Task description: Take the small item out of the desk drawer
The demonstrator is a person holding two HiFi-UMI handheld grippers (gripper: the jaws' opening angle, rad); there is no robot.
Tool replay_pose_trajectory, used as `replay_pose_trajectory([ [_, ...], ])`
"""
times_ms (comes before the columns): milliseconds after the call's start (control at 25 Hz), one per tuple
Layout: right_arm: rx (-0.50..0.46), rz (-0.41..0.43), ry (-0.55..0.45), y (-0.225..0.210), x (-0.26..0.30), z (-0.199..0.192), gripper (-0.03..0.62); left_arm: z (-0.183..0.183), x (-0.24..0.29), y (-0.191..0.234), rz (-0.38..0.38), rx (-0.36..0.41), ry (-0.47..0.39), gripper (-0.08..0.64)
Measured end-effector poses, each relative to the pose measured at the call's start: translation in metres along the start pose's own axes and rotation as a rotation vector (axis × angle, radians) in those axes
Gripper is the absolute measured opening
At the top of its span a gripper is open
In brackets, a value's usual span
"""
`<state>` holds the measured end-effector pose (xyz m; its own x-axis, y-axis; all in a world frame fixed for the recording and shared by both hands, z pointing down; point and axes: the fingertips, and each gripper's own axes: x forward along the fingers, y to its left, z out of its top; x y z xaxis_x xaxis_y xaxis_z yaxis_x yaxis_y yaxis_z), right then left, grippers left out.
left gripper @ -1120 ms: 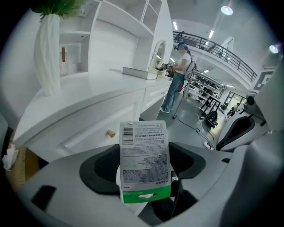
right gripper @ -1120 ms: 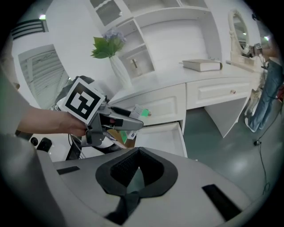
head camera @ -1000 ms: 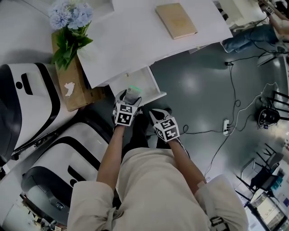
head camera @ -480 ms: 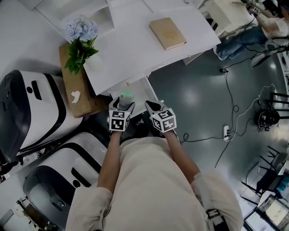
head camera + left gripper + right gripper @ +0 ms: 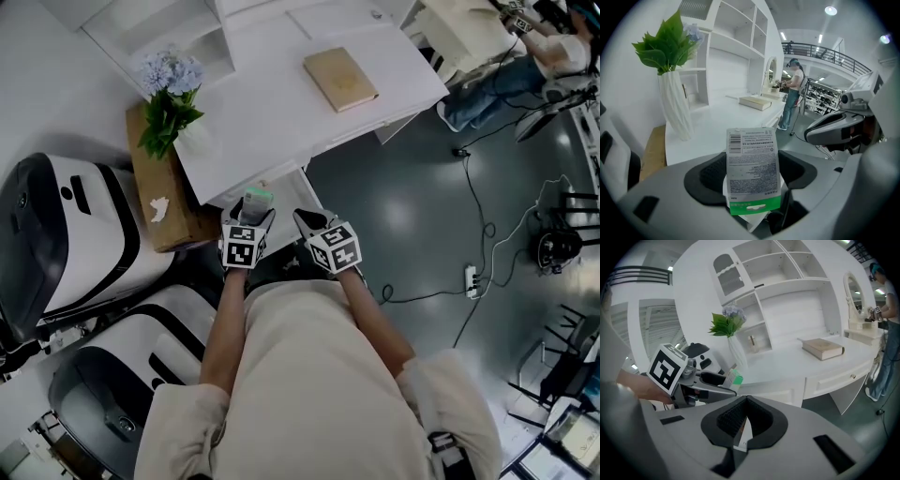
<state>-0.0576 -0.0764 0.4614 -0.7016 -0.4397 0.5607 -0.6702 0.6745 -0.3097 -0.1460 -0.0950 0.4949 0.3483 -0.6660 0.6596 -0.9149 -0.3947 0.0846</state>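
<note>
The small item is a flat packet (image 5: 752, 164) with a barcode, fine print and a green hang tab. My left gripper (image 5: 752, 174) is shut on it and holds it upright in front of the white desk (image 5: 717, 122). In the head view the packet (image 5: 258, 199) sticks out of the left gripper (image 5: 253, 214) just by the open white drawer (image 5: 292, 186). My right gripper (image 5: 306, 221) is beside it, jaws shut, with only a thin white sliver between its pads (image 5: 732, 420). The right gripper view shows the left gripper (image 5: 715, 380) with the packet (image 5: 735, 378).
On the desk (image 5: 309, 103) lie a tan book (image 5: 340, 79) and a vase of flowers (image 5: 169, 89). A brown box (image 5: 159, 192) stands at the desk's left end. Two white-and-black machines (image 5: 66, 234) crowd the left. Cables and a power strip (image 5: 472, 274) lie on the grey floor.
The left gripper has drawn the packet back out of the drawer and raised it. The right gripper has risen beside it. The head view has shifted toward the desk.
</note>
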Motion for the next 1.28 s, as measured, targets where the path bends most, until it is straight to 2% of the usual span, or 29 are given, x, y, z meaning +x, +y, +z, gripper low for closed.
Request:
replay_pose_trajectory([
  [280, 0.040, -0.003, -0.004, -0.009, -0.006, -0.001, 0.025, -0.002, -0.001, -0.008, -0.009, 0.015, 0.003, 0.359],
  [680, 0.084, 0.009, 0.007, -0.014, -0.015, -0.018, 0.025, -0.027, 0.001, -0.022, -0.028, 0.013, 0.045, 0.359],
  [920, 0.117, 0.038, 0.010, -0.020, -0.023, -0.031, 0.025, -0.028, -0.002, -0.028, -0.038, 0.015, 0.037, 0.359],
  [1080, 0.162, 0.019, 0.002, -0.030, -0.028, -0.037, 0.025, -0.031, -0.002, -0.031, -0.046, 0.018, 0.042, 0.359],
  [1280, 0.173, 0.009, 0.010, -0.033, -0.031, -0.044, 0.025, -0.033, -0.002, -0.035, -0.058, 0.021, 0.043, 0.359],
])
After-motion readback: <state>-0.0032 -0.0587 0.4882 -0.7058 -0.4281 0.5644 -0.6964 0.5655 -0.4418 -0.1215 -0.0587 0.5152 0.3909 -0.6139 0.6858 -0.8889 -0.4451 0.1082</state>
